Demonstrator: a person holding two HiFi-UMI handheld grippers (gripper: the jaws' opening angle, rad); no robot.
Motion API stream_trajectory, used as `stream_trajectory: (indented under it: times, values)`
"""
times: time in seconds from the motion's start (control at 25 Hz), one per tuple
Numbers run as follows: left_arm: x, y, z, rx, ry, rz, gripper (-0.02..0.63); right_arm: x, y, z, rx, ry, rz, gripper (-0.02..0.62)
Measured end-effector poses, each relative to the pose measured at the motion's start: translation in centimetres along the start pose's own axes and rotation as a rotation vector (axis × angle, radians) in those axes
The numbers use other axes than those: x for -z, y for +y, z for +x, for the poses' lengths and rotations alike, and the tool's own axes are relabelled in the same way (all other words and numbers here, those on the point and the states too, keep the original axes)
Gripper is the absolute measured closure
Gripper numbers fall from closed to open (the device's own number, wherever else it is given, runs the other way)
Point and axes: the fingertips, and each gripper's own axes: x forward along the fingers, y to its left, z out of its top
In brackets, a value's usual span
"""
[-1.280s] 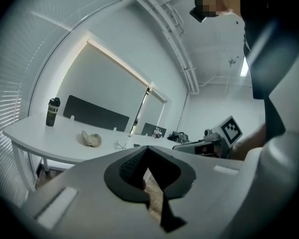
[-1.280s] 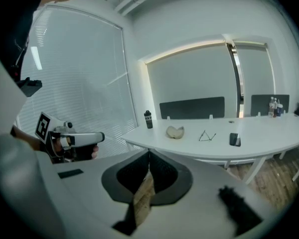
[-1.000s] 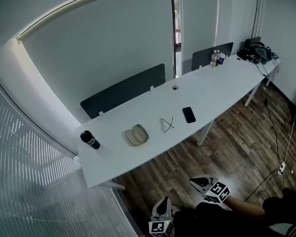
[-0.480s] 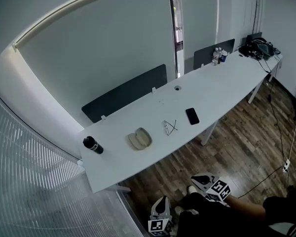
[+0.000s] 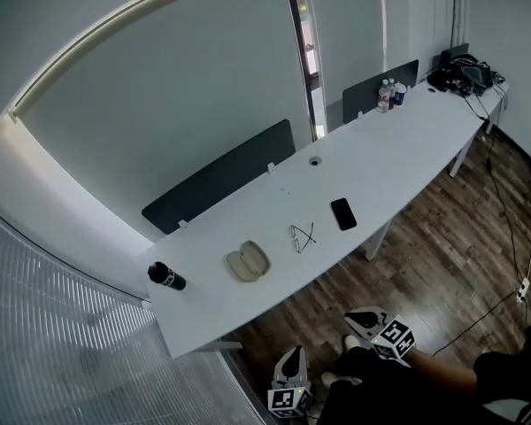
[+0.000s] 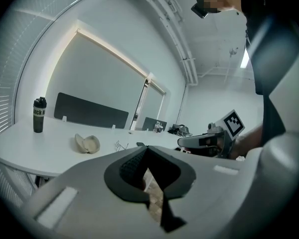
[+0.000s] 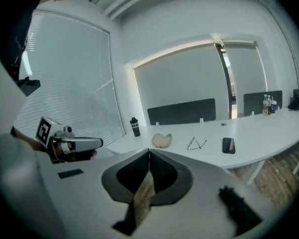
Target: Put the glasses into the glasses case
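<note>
Left claw [image 5: 290,367] and right claw [image 5: 357,320] are pressed together, empty, as I'm well short of the long white surface [image 5: 407,140]; thin wire-framed glasses [image 5: 301,236] lie far ahead, right of the beige clamshell case [image 5: 248,262], open to receive them.

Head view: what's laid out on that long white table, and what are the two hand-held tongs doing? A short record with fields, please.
Table: long, white
Glasses: on the table, between case and phone
Glasses case: open, left of the glasses
Phone: dark, lying flat
Bottle: black, upright, near the left end
Left tongs: shut, empty, short of the table
Right tongs: shut, empty, short of the table
</note>
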Motion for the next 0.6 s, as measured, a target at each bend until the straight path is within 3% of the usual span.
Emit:
stream_trajectory:
  times: [0.6]
  values:
    - [-0.9, -2.9, 9.1, 0.005, 0.068, 0.051, 0.599, 0.1, -10.8, 0.6, 0.012, -0.071, 0.105, 0.588]
